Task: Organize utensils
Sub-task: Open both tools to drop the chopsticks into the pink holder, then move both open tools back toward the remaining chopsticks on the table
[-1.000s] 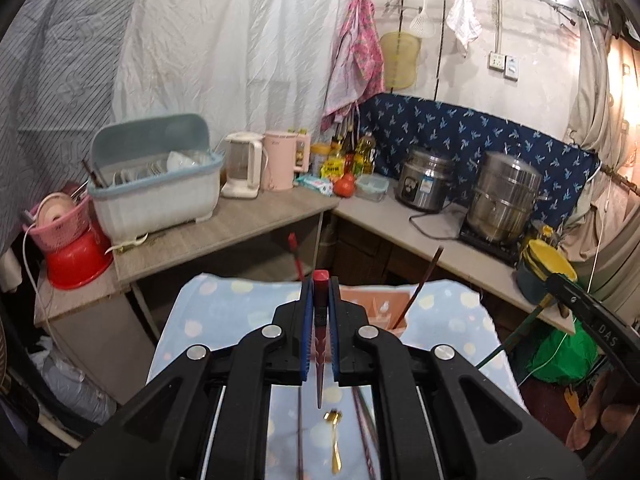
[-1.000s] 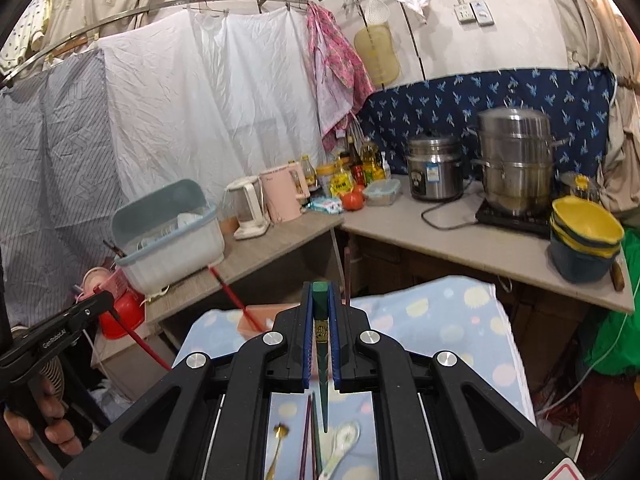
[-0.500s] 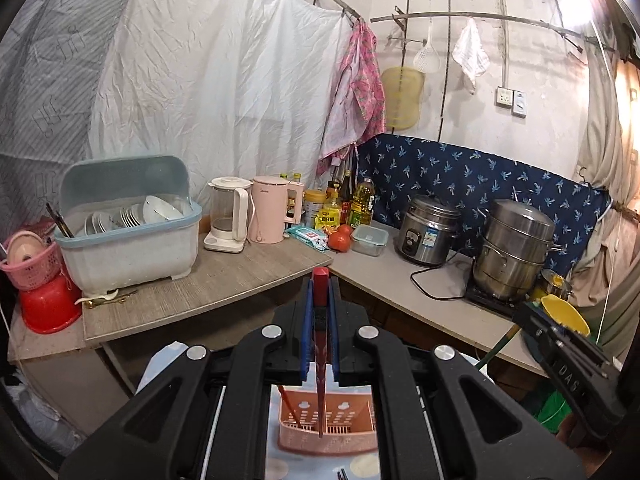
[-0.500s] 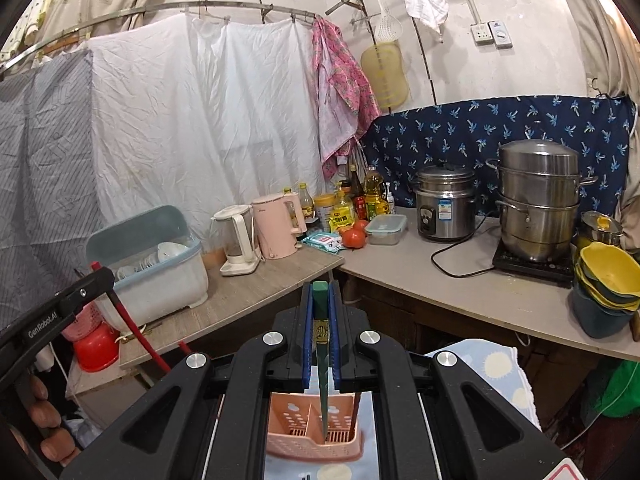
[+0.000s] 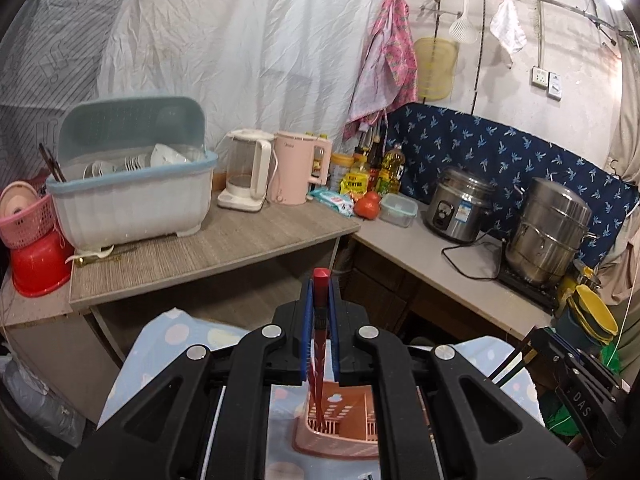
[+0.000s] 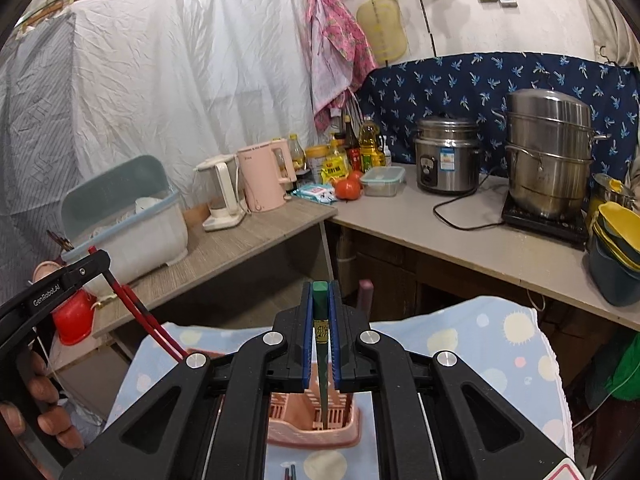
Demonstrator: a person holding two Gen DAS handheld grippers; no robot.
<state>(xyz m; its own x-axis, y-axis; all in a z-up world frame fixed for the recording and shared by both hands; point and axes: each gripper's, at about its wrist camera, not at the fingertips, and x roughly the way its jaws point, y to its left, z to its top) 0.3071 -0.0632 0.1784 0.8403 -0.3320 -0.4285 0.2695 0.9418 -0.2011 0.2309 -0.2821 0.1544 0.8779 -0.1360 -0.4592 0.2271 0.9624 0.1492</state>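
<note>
Red chopsticks (image 5: 319,344) point steeply down, tips inside a pink slotted utensil basket (image 5: 344,428) standing on the dotted blue cloth; green chopsticks (image 6: 321,344) likewise dip into it

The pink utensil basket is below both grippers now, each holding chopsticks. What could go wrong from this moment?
1. Both grippers aim at one small pink basket, so the red chopsticks and green chopsticks may collide.
2. The left gripper and right gripper clamp only the top ends, so the long tips may swing and miss a compartment.
3. The basket sits on soft spotted cloth and might tip.
</note>
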